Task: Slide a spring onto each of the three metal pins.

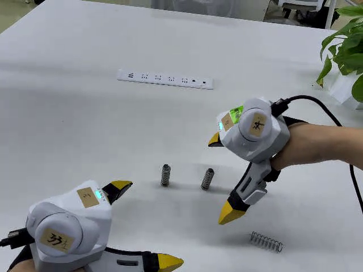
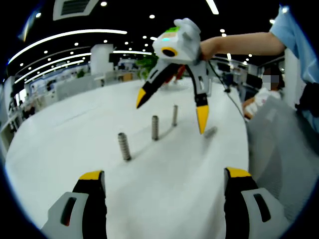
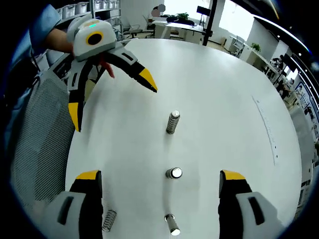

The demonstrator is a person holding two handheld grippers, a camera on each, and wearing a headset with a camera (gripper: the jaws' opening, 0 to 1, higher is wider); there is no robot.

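Two upright metal pins carry springs on the white table (image 1: 85, 124): the left sprung pin (image 1: 165, 175) (image 2: 123, 146) (image 3: 172, 122) and the middle sprung pin (image 1: 207, 178) (image 2: 155, 127) (image 3: 174, 173). A third pin (image 2: 174, 115) (image 3: 171, 224) stands bare; in the head view the right gripper hides it. A loose spring (image 1: 266, 241) (image 2: 210, 131) (image 3: 109, 219) lies flat near the front right. My right gripper (image 1: 222, 177) (image 3: 159, 175) (image 2: 171, 113) hangs open above the bare pin, holding nothing. My left gripper (image 1: 146, 222) (image 2: 164, 174) (image 3: 113, 103) is open and empty, short of the left pin.
A white power strip (image 1: 164, 79) (image 3: 264, 129) lies across the far middle of the table. A potted plant (image 1: 346, 45) stands at the back right corner. A black cable (image 1: 340, 130) trails from the right gripper over the person's forearm.
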